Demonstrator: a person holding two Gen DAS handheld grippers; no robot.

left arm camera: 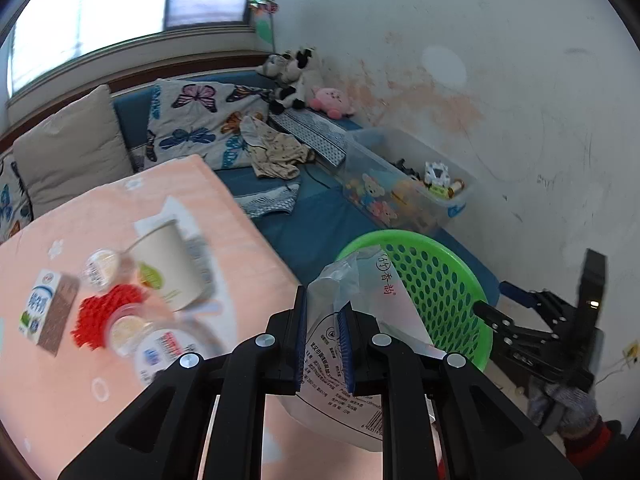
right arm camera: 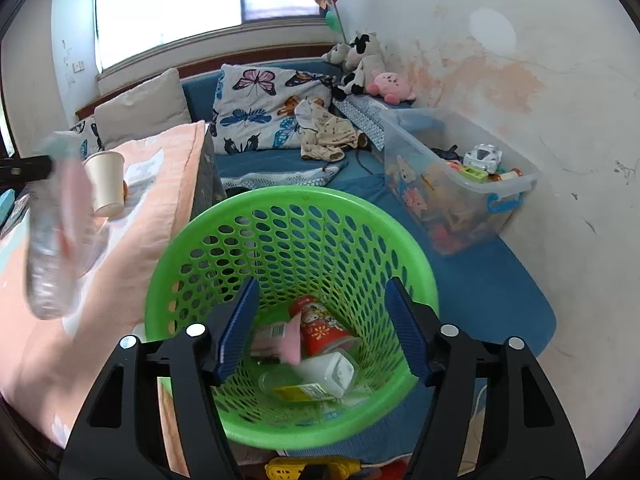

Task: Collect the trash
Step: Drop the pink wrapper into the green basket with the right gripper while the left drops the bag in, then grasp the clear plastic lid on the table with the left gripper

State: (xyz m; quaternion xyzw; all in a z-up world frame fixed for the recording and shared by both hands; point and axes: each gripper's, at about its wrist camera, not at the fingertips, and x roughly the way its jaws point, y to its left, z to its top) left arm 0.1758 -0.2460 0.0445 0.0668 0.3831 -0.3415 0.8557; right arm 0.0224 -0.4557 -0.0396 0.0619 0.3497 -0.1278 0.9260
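Note:
My left gripper [left arm camera: 323, 344] is shut on a clear plastic bag [left arm camera: 352, 368] with printed text, held over the table edge beside the green perforated basket [left arm camera: 448, 276]. In the right wrist view the bag [right arm camera: 52, 232] hangs blurred at the left. My right gripper [right arm camera: 320, 328] is open and empty above the green basket [right arm camera: 288, 208]. Inside the basket lie a red cup [right arm camera: 320, 324], a pink wrapper [right arm camera: 288, 340] and a clear bottle [right arm camera: 320, 376].
The peach-covered table [left arm camera: 60, 392] holds a paper cup [left arm camera: 168, 260], a milk carton [left arm camera: 44, 312], red shreds [left arm camera: 100, 312] and small lidded tubs [left arm camera: 100, 268]. A clear toy bin [right arm camera: 460, 184] stands by the wall. Pillows and plush toys lie on the blue mat.

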